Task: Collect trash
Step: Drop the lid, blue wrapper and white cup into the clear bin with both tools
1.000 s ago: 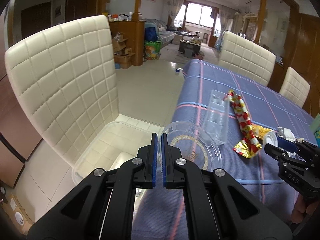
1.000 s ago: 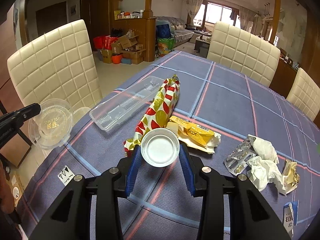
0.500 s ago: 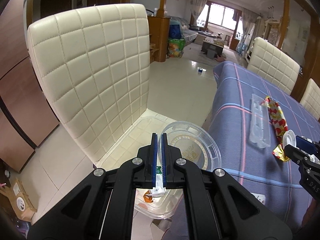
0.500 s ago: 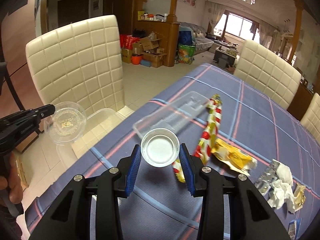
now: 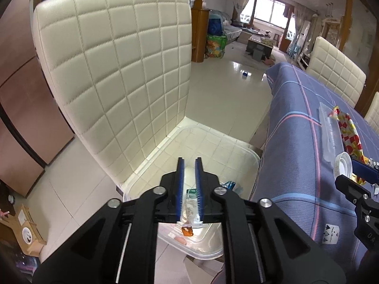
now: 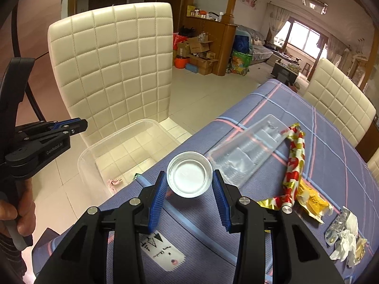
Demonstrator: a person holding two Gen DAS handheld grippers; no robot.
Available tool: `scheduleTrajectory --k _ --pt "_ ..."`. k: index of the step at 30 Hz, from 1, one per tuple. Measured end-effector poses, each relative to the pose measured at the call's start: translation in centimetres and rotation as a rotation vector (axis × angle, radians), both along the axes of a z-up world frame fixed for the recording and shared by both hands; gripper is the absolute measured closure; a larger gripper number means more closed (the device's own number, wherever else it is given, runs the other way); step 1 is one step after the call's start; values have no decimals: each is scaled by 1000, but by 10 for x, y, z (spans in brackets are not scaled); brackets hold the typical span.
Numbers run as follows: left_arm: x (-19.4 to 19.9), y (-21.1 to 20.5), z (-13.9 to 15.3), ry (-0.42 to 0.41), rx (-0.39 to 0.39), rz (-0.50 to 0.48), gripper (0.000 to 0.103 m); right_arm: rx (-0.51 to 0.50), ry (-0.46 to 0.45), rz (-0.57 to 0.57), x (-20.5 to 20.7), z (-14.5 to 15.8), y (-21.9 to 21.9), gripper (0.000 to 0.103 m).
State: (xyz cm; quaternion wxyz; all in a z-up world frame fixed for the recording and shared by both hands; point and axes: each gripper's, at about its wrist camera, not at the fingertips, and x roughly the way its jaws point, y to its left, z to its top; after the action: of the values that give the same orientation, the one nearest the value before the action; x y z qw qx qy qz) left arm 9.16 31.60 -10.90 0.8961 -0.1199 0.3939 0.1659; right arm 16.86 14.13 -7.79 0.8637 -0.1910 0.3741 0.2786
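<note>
My left gripper (image 5: 189, 161) hangs over a clear plastic bin (image 5: 251, 151) that stands on a cream chair seat. Its jaws are opening, with nothing pressed between the blue pads; small wrappers lie in the bin below. In the right wrist view the left gripper (image 6: 80, 124) shows at the left, empty, above the bin (image 6: 123, 132). My right gripper (image 6: 189, 172) is shut on a small white round cup (image 6: 189, 179) over the table's corner. On the cloth lie a clear plastic tray (image 6: 248, 151), a red and gold wrapper (image 6: 293, 161) and a yellow wrapper (image 6: 312, 201).
The quilted cream chair back (image 5: 118, 71) rises right behind the bin. The table (image 6: 331, 146) has a blue checked cloth, with crumpled tissue (image 6: 345, 243) and a blister pack (image 6: 336, 227) near its right edge. A white label (image 6: 163, 253) is stuck near the corner. Tiled floor lies beyond.
The left gripper swung from the table's edge to over the bin, parted its jaws and no longer holds the round clear lid. The right gripper carried the cup toward the table's corner by the bin.
</note>
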Motion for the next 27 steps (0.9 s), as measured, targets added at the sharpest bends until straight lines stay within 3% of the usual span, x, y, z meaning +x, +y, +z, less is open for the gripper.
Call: scheduleTrajectory --k 1,2,3,4,7,17,23,25,26,27 --pt "-2 2 -2 -1 -6 5 62 -5 4 10 -1 -2 4 64" --pt "-5 4 -2 -6 -2 23 11 -8 5 17 -1 -3 6 65" --pt "-11 6 1 -40 12 45 6 -12 3 24 -2 -4 9 64" --pt "-17 7 4 -76 33 61 4 -15 2 30 -3 -5 12 64" --pt "-23 6 7 -75 92 69 4 -19 4 53 -4 -6 22 64" --pt "-37 19 8 -84 65 112 4 -2 3 130 -9 -4 53 64" --pt "-39 26 6 -92 3 121 4 4 -16 132 -11 -2 59 64" --pt "-39 26 5 -90 -6 120 4 -4 -16 133 -11 -1 60 58" --pt "-39 26 6 -89 -9 121 4 -2 -14 130 -11 -1 59 42" --pt "-39 26 6 -89 -13 120 4 12 -20 125 -11 1 56 34"
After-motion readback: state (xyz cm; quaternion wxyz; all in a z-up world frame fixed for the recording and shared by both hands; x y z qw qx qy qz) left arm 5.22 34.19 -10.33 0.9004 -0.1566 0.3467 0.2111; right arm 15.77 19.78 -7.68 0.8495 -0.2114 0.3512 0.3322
